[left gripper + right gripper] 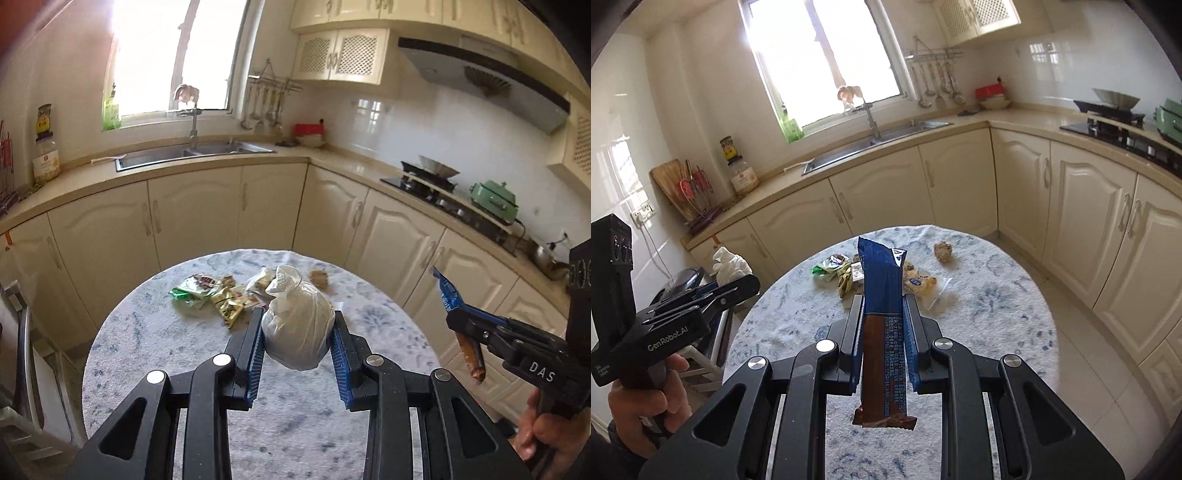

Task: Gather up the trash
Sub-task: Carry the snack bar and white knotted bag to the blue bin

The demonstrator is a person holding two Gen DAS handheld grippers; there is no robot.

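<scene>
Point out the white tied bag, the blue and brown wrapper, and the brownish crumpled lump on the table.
white tied bag [297, 328], left wrist view, bulging middle.
blue and brown wrapper [882, 280], right wrist view, blue upper part.
brownish crumpled lump [943, 252], right wrist view, its centre.

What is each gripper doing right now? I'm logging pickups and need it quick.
Left gripper: shut on the knotted white plastic bag.
Right gripper: shut on the blue and brown wrapper.
</scene>
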